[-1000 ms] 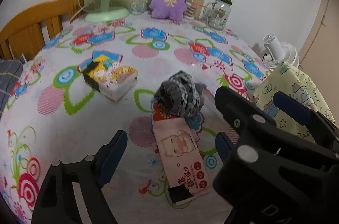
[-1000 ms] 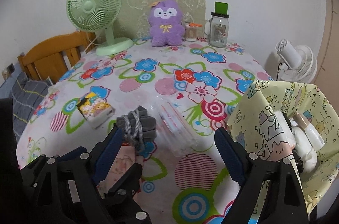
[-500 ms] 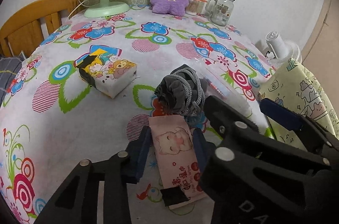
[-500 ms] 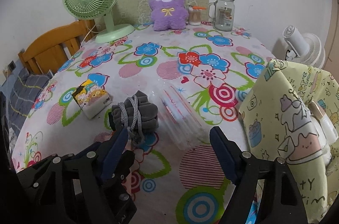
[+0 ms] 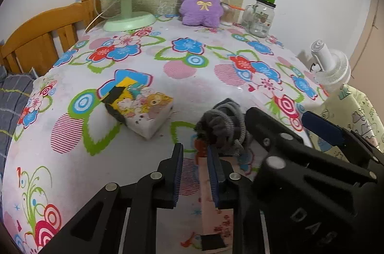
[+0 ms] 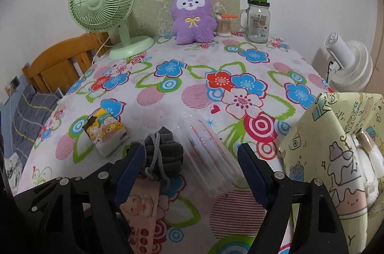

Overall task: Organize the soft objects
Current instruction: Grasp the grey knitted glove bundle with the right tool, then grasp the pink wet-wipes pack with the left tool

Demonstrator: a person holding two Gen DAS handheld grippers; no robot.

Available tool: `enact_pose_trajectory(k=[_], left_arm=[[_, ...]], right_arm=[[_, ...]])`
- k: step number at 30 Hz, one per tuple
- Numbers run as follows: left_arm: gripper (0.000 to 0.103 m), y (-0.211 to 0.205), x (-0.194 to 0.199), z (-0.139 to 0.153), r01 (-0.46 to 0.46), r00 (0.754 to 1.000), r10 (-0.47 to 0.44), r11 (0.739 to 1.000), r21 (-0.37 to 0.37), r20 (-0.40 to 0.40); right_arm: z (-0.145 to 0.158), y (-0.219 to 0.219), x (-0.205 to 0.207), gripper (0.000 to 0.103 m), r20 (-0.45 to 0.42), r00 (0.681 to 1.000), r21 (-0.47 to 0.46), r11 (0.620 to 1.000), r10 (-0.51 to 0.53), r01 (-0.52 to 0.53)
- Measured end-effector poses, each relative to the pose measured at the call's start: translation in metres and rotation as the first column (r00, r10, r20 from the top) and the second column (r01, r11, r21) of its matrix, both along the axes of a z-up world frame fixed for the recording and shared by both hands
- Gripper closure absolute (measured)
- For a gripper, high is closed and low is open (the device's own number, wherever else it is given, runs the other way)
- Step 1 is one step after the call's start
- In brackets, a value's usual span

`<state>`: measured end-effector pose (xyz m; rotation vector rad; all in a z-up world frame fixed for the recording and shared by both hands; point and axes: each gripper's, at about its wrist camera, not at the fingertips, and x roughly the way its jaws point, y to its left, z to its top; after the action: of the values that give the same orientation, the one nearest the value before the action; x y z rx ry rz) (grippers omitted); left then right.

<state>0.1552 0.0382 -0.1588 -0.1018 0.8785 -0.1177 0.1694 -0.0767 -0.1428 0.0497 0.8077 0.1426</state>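
A pink tissue pack (image 5: 213, 213) with a bear print lies on the floral tablecloth; it also shows in the right wrist view (image 6: 141, 210). My left gripper (image 5: 195, 172) is narrowed at the pack's left edge; whether it grips the pack is unclear. A grey knitted bundle (image 5: 223, 131) rests against the pack's far end, also in the right wrist view (image 6: 163, 153). My right gripper (image 6: 187, 167) is open wide and empty, above the bundle and a clear plastic sleeve (image 6: 211, 158). A yellow-printed tissue pack (image 5: 139, 107) lies to the left.
A yellow-green patterned bag (image 6: 336, 158) holding items stands at the table's right edge. At the back are a green fan (image 6: 103, 4), a purple plush (image 6: 192, 16), a cotton swab cup (image 6: 224, 24) and a glass jar (image 6: 258, 21). A wooden chair (image 5: 43, 35) stands left, a white fan (image 6: 348, 64) right.
My left gripper has moved forward and down to the pink pack and its jaws have closed from wide open to a narrow gap. My right gripper has advanced slightly, staying open.
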Motion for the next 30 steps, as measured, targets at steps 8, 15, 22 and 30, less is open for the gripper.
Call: enact_pose_trajectory(k=[8, 15, 22, 30], left_arm=[[0.084, 0.011, -0.003, -0.003, -0.02, 1.0, 0.02, 0.999, 0.039, -0.003], [0.084, 0.024, -0.004, -0.009, -0.038, 0.999, 0.038, 0.998, 0.041, -0.018], [0.084, 0.03, -0.004, -0.013, -0.039, 0.999, 0.04, 0.999, 0.023, -0.03], [0.084, 0.032, -0.015, -0.006, -0.044, 0.999, 0.044, 0.999, 0.017, -0.008]], right_arm=[[-0.002, 0.011, 0.002, 0.021, -0.002, 0.999, 0.033, 0.998, 0.047, -0.047], [-0.014, 0.034, 0.012, 0.036, -0.058, 0.993, 0.021, 0.995, 0.102, -0.101], [-0.021, 0.045, 0.012, 0.049, -0.081, 0.99, -0.017, 0.993, 0.118, -0.12], [-0.014, 0.04, 0.0, 0.055, -0.068, 0.991, -0.005, 0.993, 0.116, -0.117]])
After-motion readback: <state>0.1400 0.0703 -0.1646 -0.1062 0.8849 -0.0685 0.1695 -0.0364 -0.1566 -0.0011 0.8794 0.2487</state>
